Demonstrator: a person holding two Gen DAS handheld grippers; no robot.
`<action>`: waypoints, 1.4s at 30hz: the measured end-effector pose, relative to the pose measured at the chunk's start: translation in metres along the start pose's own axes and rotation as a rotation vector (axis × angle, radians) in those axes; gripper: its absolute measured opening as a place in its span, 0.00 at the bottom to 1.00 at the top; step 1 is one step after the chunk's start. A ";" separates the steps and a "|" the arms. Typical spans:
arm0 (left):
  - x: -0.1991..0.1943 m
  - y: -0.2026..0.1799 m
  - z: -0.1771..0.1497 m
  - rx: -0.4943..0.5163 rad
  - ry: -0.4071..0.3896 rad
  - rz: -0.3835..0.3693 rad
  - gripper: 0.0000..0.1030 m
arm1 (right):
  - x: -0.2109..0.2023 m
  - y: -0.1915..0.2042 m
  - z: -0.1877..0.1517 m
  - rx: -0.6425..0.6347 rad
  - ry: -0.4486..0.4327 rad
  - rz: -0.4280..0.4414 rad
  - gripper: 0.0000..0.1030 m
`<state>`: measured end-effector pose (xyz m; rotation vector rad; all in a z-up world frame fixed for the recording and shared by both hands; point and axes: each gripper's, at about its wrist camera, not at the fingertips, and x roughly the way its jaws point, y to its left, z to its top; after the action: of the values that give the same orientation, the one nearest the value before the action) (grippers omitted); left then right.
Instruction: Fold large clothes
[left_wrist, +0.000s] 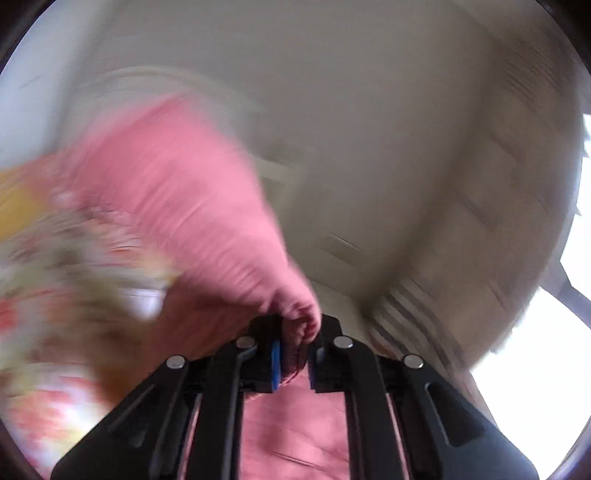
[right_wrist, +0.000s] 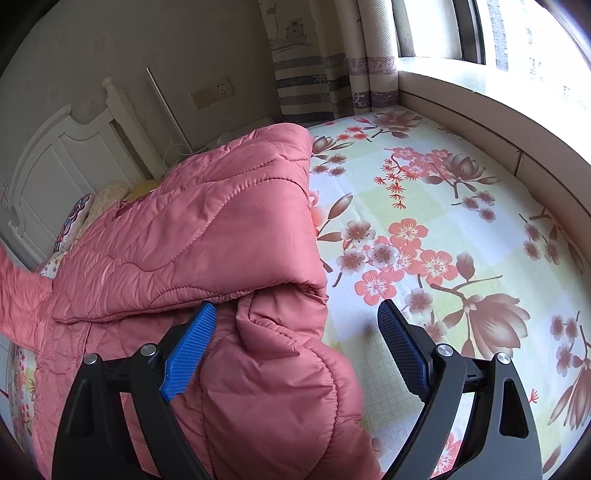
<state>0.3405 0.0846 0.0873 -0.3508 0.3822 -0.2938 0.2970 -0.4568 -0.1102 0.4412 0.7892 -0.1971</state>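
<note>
A pink quilted jacket (right_wrist: 192, 236) lies on the floral bed sheet (right_wrist: 443, 221), its body folded over on itself. My right gripper (right_wrist: 295, 325) is open just above the jacket's near right part, its blue pads (right_wrist: 188, 350) wide apart and holding nothing. My left gripper (left_wrist: 295, 350) is shut on a bunched pink sleeve end of the jacket (left_wrist: 207, 206), lifted in the air. The left wrist view is heavily motion-blurred. The sleeve runs up and left from the jaws.
A white headboard (right_wrist: 66, 158) stands at the far left with pillows (right_wrist: 77, 218) below it. A striped curtain (right_wrist: 314, 74) hangs at the back and a window ledge (right_wrist: 480, 99) runs along the right side of the bed.
</note>
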 end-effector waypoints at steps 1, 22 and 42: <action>0.016 -0.037 -0.019 0.054 0.058 -0.078 0.16 | 0.000 0.000 0.000 0.001 -0.001 0.001 0.84; -0.021 0.129 -0.121 -0.241 0.094 0.513 0.89 | -0.021 -0.001 0.001 0.016 -0.102 0.037 0.83; 0.006 0.137 -0.153 -0.254 0.275 0.500 0.93 | 0.037 0.125 0.044 -0.123 0.065 0.270 0.18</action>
<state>0.3120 0.1632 -0.1003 -0.4513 0.7640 0.2014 0.3923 -0.3659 -0.0711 0.4348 0.7924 0.1173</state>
